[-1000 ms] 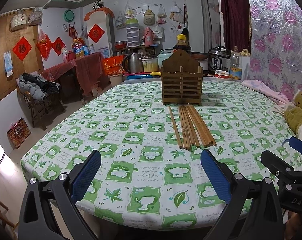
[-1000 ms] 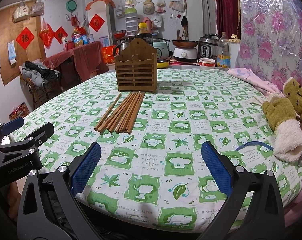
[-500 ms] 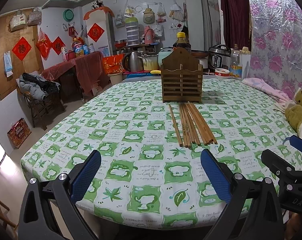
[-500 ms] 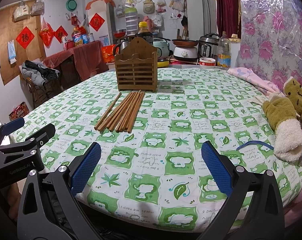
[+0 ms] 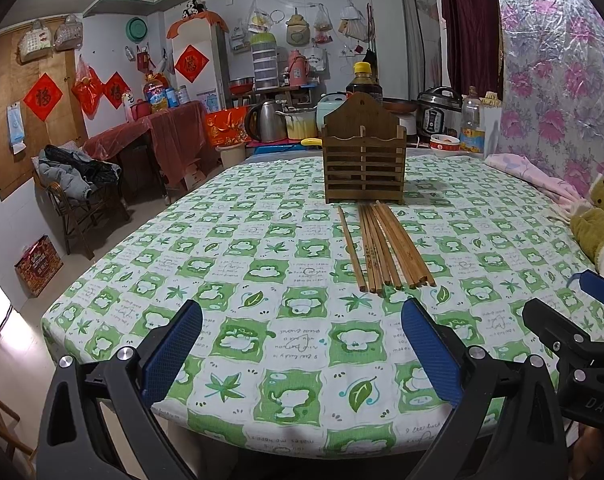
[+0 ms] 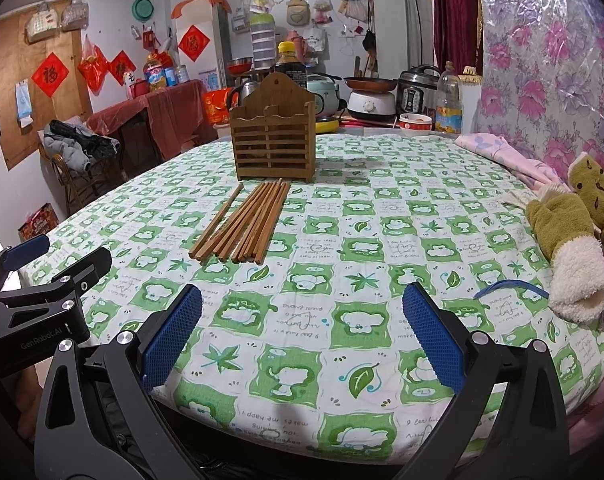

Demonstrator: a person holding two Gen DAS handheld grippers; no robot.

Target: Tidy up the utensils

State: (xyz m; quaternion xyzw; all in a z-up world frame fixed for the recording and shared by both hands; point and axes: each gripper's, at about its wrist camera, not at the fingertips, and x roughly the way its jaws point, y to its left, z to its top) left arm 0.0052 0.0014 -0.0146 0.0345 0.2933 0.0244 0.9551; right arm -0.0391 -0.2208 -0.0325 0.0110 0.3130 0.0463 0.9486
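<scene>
While the chopsticks (image 5: 381, 246) lie flat in a loose bundle on the green-and-white tablecloth (image 5: 262, 272), one stick sits slightly apart on the bundle's left side. Far ends of the sticks reach to just in front of the wooden holder (image 5: 363, 156), a slatted upright box with a peaked back; whether they touch it I cannot tell. Holder compartments appear dark; contents not discernible.

Left gripper (image 5: 302, 344): jaws spread wide, blue pads facing each other, nothing between them, hovering over the near table edge, well short of the chopsticks. Right gripper (image 6: 302, 332): likewise spread apart and empty, near the table edge, chopsticks ahead and to its left.

Readable writing: "GenRobot.AI" on the left gripper's body in the right wrist view; "DAS" on the right gripper's body in the left wrist view. Tablecloth script is upside down, too small to read reliably.

Plush toy (image 6: 569, 240) lies at the right table edge.
</scene>
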